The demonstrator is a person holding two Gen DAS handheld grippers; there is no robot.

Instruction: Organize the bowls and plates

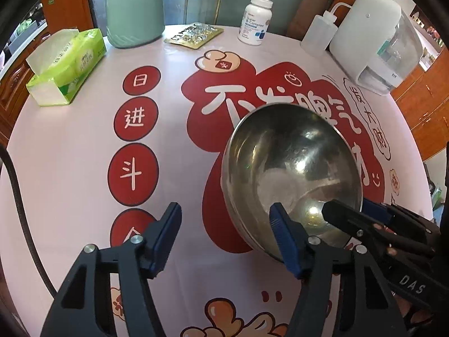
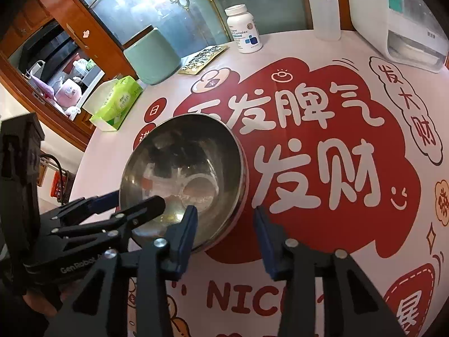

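Observation:
A steel bowl (image 1: 291, 168) sits on the round table's printed cloth (image 1: 84, 168); its outer wall shows a second rim line, as if another bowl were nested under it. My left gripper (image 1: 226, 206) straddles the bowl's left rim, one finger inside and one outside over the cloth, pads clear of the metal. In the right wrist view the bowl (image 2: 185, 168) lies left of centre. My right gripper (image 2: 225, 209) straddles its right rim with a gap on both sides. Each view also shows the other gripper at the opposite rim: right gripper (image 1: 346, 206), left gripper (image 2: 137, 198).
Along the table's far edge stand a green tissue pack (image 1: 67, 64), a mint-green jar (image 1: 134, 14), a blister pack (image 1: 193, 35), a white pill bottle (image 1: 254, 19), a squeeze bottle (image 1: 320, 33) and a white appliance (image 1: 376, 42). Wooden cabinets surround the table.

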